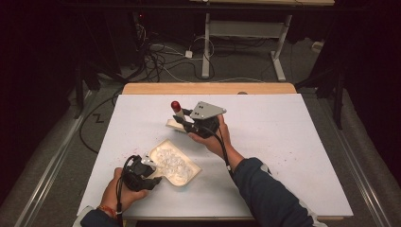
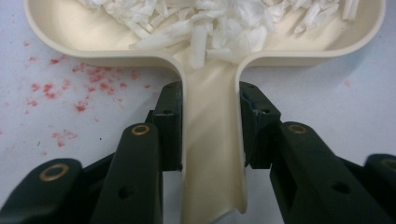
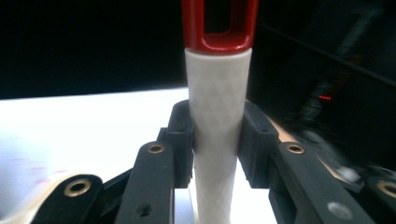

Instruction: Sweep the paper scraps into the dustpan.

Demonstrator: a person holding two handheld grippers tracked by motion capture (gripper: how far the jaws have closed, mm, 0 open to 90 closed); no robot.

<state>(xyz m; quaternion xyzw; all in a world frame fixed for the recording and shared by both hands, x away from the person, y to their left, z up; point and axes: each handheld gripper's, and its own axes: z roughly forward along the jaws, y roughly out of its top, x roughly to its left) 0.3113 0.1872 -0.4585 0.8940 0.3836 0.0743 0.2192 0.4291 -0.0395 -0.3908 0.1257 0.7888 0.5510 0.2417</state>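
Cream scoop-shaped tray (image 1: 182, 177) lies flat near the bench's front edge, left of centre, loaded with pale translucent chopped pieces (image 2: 224, 23). Left gripper (image 2: 210, 126) is closed on the tray's channel-shaped handle (image 2: 212, 158), one jaw against each outer wall, close to where the handle joins the bowl. Red flecks (image 2: 84, 88) are scattered on the white bench sheet (image 1: 283, 137) just left of the handle.

Right gripper (image 3: 217, 140) is clamped on a white textured tool handle (image 3: 217, 140) with a red forked head (image 3: 219, 28). In the high view the tool (image 1: 176, 108) stands roughly upright above a pale board (image 1: 174, 125) near bench centre.

Handling judgement: tray looks like thin rigid plastic, light. The handle walls could flex under squeeze, so the grip near the bowl is the better hold. Contents are loose and would likely spill if the tray tips. The tool handle is stiff and its diamond texture should resist slipping; holding it mid-length gives control of the head.

Pose: left hand (image 1: 120, 191) comes in low from the front edge, gripper pointing away and to the right along the handle. Right hand (image 1: 217, 137) reaches to bench centre, forearm angled in from the front right, with the grey plate (image 1: 208, 110) uppermost.
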